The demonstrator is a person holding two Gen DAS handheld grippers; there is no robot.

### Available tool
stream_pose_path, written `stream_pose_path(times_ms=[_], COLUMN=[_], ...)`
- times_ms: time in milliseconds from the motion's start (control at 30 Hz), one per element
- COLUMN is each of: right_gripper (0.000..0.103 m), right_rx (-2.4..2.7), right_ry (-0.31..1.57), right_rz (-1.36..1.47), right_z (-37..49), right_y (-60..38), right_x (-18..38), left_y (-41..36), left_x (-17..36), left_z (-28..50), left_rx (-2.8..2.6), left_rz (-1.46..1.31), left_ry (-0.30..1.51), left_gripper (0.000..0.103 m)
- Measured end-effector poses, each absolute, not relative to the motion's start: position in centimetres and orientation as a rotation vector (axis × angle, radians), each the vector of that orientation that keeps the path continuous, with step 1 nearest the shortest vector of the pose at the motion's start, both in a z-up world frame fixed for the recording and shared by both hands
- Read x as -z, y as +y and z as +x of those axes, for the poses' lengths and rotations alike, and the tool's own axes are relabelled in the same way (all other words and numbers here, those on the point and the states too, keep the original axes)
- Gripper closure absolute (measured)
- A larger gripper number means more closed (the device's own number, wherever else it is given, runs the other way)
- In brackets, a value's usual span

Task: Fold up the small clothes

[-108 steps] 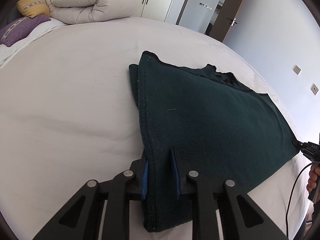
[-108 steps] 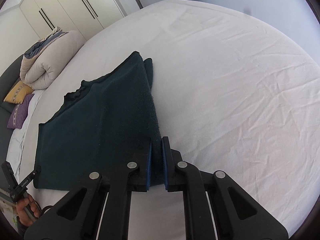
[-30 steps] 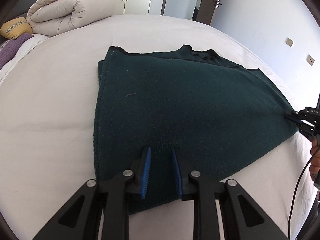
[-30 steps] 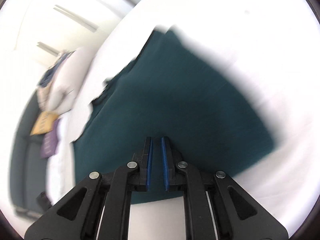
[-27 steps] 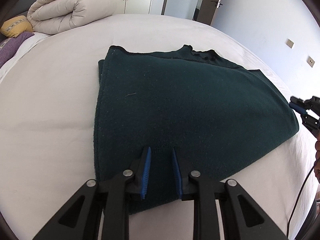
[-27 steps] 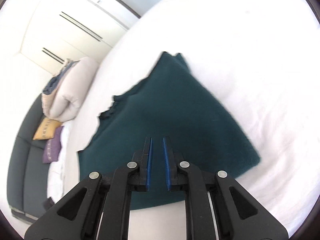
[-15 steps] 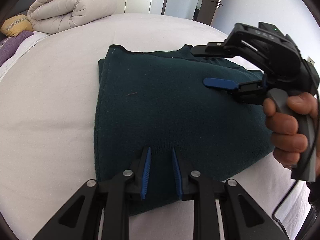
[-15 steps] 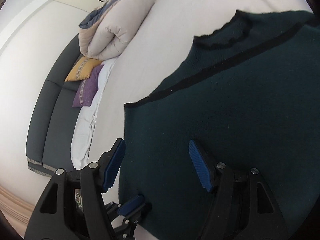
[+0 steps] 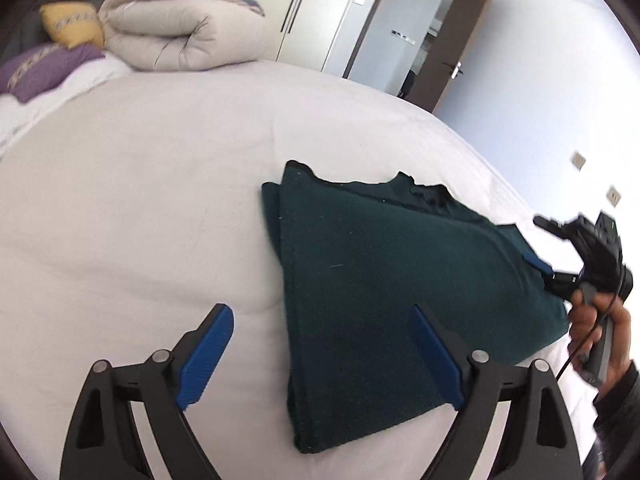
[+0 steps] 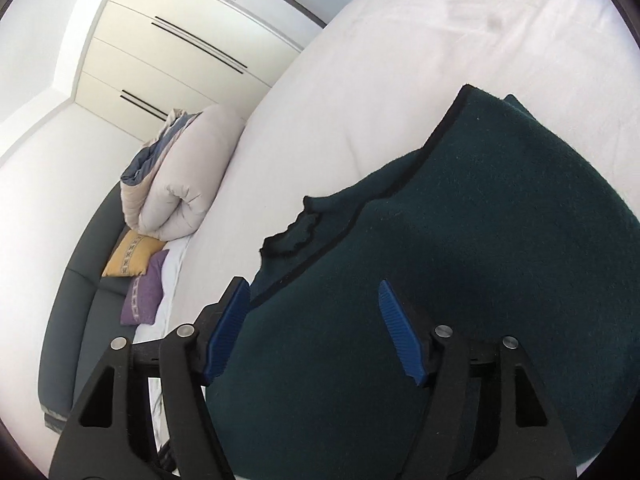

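Note:
A dark green knit garment [image 9: 384, 276] lies folded flat on the white bed [image 9: 140, 208]; it also shows in the right wrist view [image 10: 460, 264]. My left gripper [image 9: 320, 352] is open and empty, raised over the garment's near left edge. My right gripper [image 10: 316, 324] is open and empty, just above the garment's corner near the black-trimmed neckline [image 10: 296, 232]. The right gripper also shows in the left wrist view [image 9: 576, 248], at the garment's right edge.
A rolled beige duvet [image 9: 176, 36] with yellow [image 9: 72, 28] and purple [image 9: 44, 68] pillows lies at the bed's head. A dark sofa [image 10: 80, 296] stands beside the bed. Wardrobe doors [image 10: 180, 52] and a brown door [image 9: 456, 56] are behind.
Both grippers have let go of the garment and opened wide. The left gripper pulled back and left. The right gripper swung across the garment and now hovers at its right edge.

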State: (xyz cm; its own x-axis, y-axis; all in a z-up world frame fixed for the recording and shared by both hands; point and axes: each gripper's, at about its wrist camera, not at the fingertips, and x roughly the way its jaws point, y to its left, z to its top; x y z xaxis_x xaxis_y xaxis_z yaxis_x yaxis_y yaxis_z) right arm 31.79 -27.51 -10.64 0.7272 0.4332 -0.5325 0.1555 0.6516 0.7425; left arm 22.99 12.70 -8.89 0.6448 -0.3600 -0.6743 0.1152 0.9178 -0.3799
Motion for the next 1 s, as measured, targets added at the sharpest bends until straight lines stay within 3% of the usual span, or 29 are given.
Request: stream_pose_path(times_ms=[167,533,600,633,667,733,1000], right_gripper=[0.036,0.036,0.036,0.036,0.036,0.036,0.038], right_rx=[-0.350,-0.555,-0.589,-0.608,-0.625,-0.648,-0.628], right_ry=[0.810,0.878,0.882,0.890,0.905,0.948,1.043], right_rz=[0.859,0.937,0.946,0.947,0.946,0.938,0.910], right_z=[28.3,29.0,29.1,29.4,29.8,30.8,34.1], right_y=[-28.6,-24.7,-24.3,-23.8,-23.2,-22.2,-19.7], right_x=[10.3,11.3,11.2,11.2,11.3,11.8,16.1], left_y=[15.0,12.4,12.4,12.4,12.5,12.8,12.7], left_x=[12.9,14.2,14.5,14.9,15.4,16.5,14.4], left_z=[24.7,25.9,26.3,26.6,26.8,26.9,26.5], left_rx=[0.420,0.557,0.563,0.565,0.561,0.547,0.483], left_rz=[-0.618,-0.751,-0.788,-0.815,-0.846,-0.897,-0.885], left_ry=[0.993,1.093,1.095,1.104,1.124,1.165,1.166], left_gripper=[0.017,0.018,0.026,0.040,0.063,0.091,0.092])
